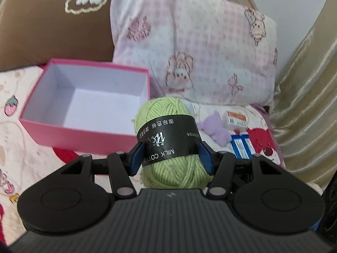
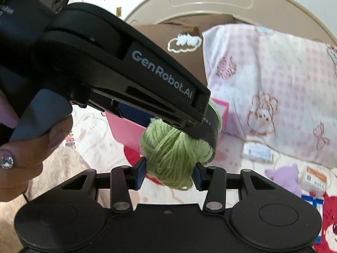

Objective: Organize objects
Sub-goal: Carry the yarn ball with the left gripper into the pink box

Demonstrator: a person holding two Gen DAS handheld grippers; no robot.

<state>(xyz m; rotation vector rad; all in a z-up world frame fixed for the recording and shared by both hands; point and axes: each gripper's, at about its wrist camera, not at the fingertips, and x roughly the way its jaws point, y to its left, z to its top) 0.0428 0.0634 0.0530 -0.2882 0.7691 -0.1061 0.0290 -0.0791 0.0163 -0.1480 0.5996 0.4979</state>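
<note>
A light green ball of yarn [image 1: 166, 109] with a black paper band is held off the bed by both grippers. My left gripper [image 1: 171, 156] is shut on it across the band. My right gripper [image 2: 169, 175] is shut on the yarn's [image 2: 168, 147] loose lower end. In the right wrist view the left gripper's black housing [image 2: 147, 73] crosses from the upper left over the yarn, with a person's hand [image 2: 31, 151] on its trigger. An open pink box [image 1: 73, 135] with a white, bare inside sits on the bed, left of and behind the yarn.
A pink checked pillow [image 1: 200, 48] leans behind the box against a brown headboard [image 1: 42, 31]. A purple plush toy [image 1: 217, 128], a small white packet [image 1: 237, 119] and a blue-and-white carton [image 1: 242, 147] lie on the printed sheet at right. A gold curtain [image 1: 305, 94] hangs at far right.
</note>
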